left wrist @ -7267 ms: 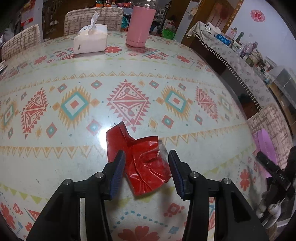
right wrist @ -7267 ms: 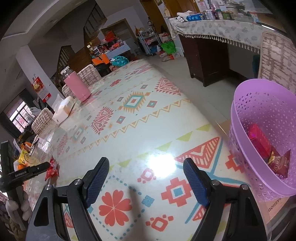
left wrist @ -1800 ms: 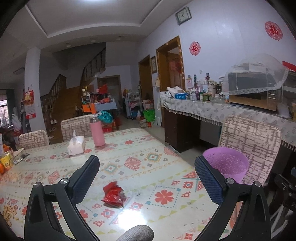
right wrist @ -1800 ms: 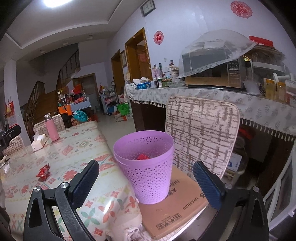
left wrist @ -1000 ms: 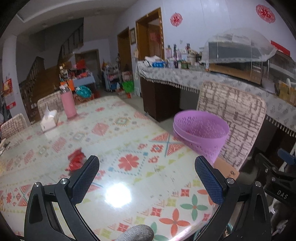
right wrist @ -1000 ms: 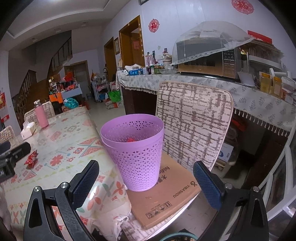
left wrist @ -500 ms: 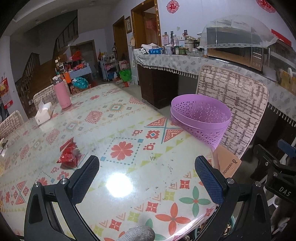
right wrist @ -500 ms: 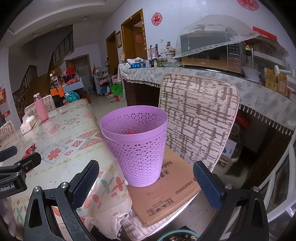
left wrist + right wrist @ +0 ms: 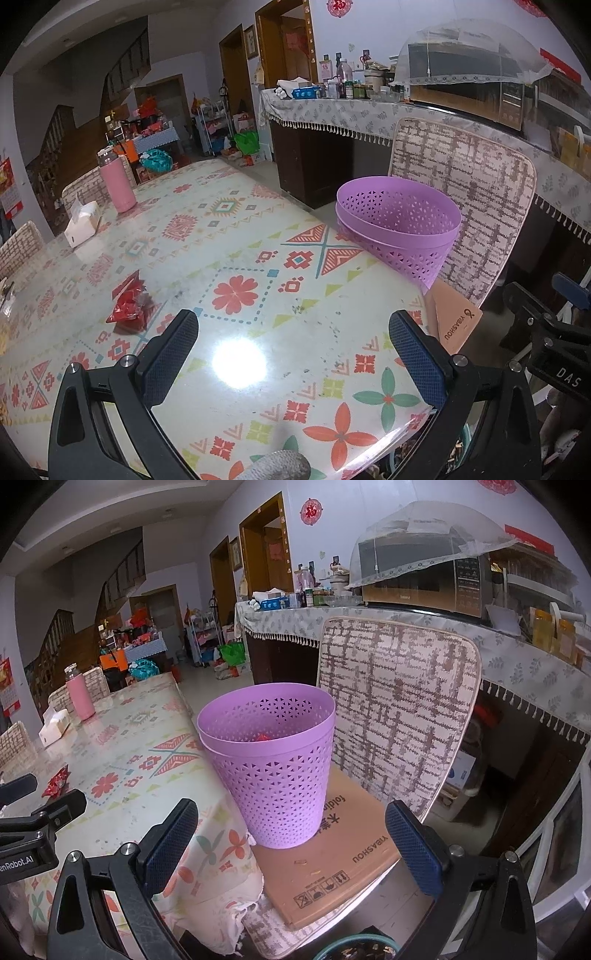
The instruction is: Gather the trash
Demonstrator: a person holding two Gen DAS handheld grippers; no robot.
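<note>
Hovering over table (image 9: 229, 236), L gripper (image 9: 291, 354) released, holding nothing. R gripper (image 9: 291, 842) gaping wide too, facing purple bin (image 9: 273, 775) on cardboard box (image 9: 332, 860). Red wrapper (image 9: 127, 304) lying on table, well apart from bin.

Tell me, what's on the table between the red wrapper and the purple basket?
Nothing: in the left wrist view, only bare patterned tablecloth lies between the red wrapper and the purple basket.

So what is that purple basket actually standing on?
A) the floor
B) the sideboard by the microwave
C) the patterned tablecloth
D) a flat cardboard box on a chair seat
D: the purple basket stands on a flat cardboard box lying on the chair seat, beside the table edge.
</note>
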